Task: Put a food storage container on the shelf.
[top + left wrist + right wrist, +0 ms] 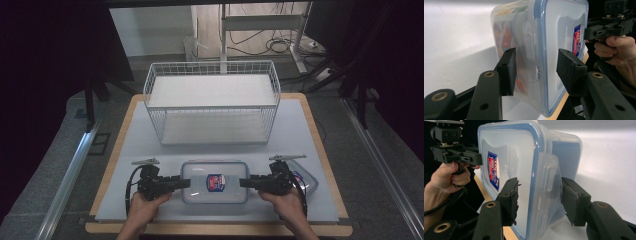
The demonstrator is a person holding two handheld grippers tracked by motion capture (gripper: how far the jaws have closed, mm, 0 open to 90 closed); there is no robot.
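A clear plastic container (215, 182) with a blue-rimmed lid and a red-and-blue label lies near the table's front edge. My left gripper (186, 182) holds its left end and my right gripper (243, 182) its right end, both pointing inward. In the left gripper view the jaws of the left gripper (535, 72) straddle the end latch of the container (554, 37), one pad on the base and one on the lid. In the right gripper view the right gripper (539, 200) clamps the container (509, 152) the same way. Colourful contents show through the wall.
A white wire basket (212, 100) stands on the pale mat (140, 145) behind the container. A second clear lidded box (309, 181) lies just right of my right hand. The wooden table edge (215, 229) runs close in front.
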